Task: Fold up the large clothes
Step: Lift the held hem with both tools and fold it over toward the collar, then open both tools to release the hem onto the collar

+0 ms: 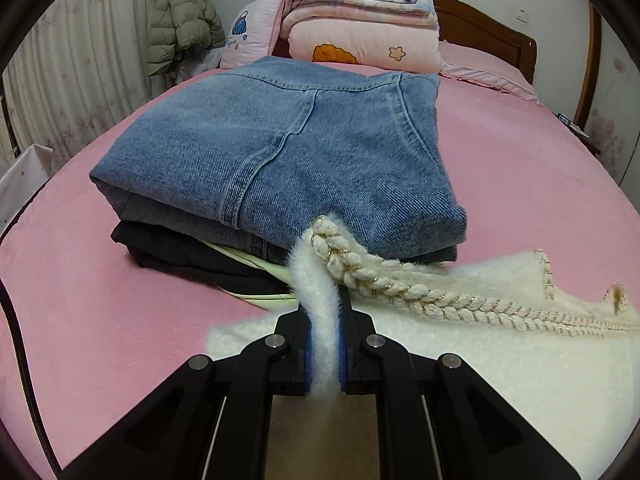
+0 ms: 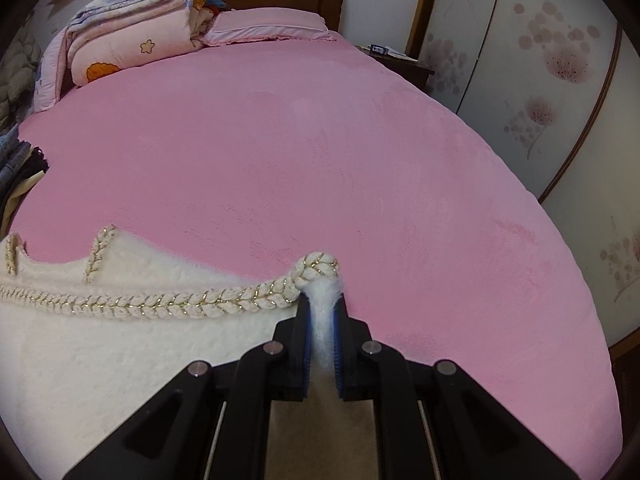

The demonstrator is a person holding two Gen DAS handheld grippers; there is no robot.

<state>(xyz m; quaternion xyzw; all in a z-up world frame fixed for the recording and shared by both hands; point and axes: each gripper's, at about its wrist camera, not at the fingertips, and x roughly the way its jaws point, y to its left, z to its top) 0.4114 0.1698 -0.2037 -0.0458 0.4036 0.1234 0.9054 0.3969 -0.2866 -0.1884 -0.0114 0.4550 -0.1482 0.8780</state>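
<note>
Here, a fluffy cream sweater (image 1: pixel 500 360) with braided gold-flecked trim (image 1: pixel 400 284) lies spread across a bed covered in a pink sheet (image 2: pixel 320 140). The left hand-held gripper (image 1: pixel 325 320) is clamped tight on a pinch of the sweater's edge, and the right hand-held gripper (image 2: pixel 322 320) pinches another trimmed corner the same way. Just beyond the left one sits a stack of folded clothes, blue jeans (image 1: pixel 280 152) on top.
</note>
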